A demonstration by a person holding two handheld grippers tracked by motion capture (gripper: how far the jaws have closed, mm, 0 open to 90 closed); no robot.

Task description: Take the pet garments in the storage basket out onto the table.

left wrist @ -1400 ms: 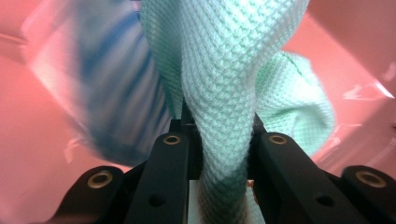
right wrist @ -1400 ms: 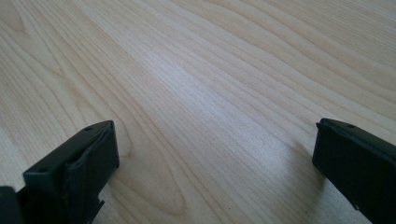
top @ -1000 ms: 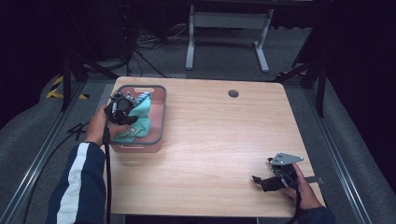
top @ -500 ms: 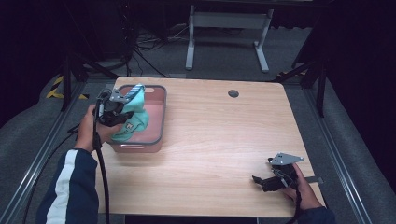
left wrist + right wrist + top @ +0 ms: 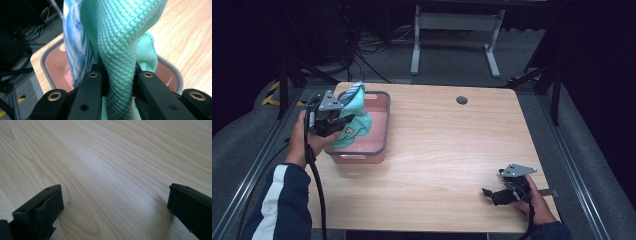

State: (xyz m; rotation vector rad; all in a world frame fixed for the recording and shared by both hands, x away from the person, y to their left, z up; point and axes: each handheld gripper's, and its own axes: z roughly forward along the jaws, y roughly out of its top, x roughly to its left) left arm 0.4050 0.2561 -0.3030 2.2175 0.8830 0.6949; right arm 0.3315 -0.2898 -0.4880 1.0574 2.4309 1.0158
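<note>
Since the earlier frame the left gripper (image 5: pixel 343 121) has lifted, clenched on the mint-green waffle-knit cloth (image 5: pixel 120 50) w/ a blue-striped cloth (image 5: pixel 73 37) riding along above the pink plastic bin (image 5: pixel 382 131); striped one may drop onto the surface, right gripper (image 5: pixel 115 212) idle & released.

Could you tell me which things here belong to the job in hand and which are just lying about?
In the job:
- left tool, shut on the green cloth
- striped cloth, bunched beside the green one
- pink bin

Lying about:
- right tool, open, low over the table
- metal stand on the floor behind
</note>
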